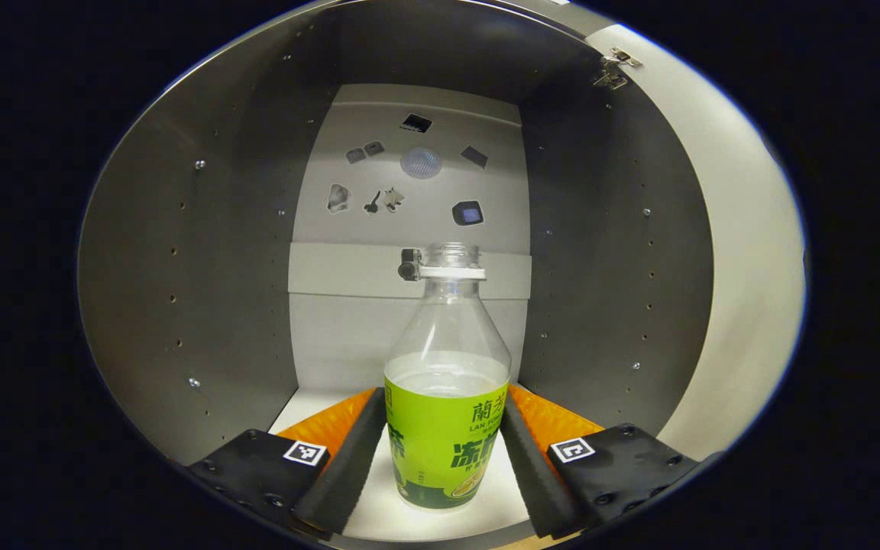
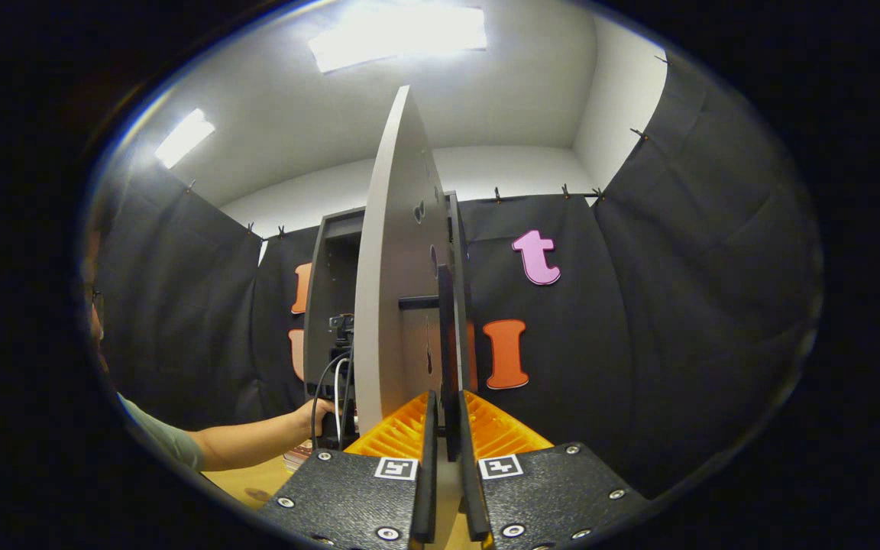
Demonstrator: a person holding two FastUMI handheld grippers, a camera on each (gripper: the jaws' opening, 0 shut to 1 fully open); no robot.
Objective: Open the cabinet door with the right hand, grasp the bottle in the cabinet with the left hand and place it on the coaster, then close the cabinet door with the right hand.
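Grey cabinet point(image 1: 218, 267) interior ahead; bottle point(image 1: 446, 397) upright at shelf front edge. My left gripper point(image 1: 444, 451) spread, fingers flanking bottle, apparently not yet squeezing. Right gripper point(image 2: 444, 458) pinching door handle point(image 2: 446, 359), keeping cabinet door point(image 2: 394, 290) swung open for access.

Recording booth, black cloth walls point(image 2: 684, 305); ceiling light panels point(image 2: 398, 34), cabinet point(image 2: 333, 305)
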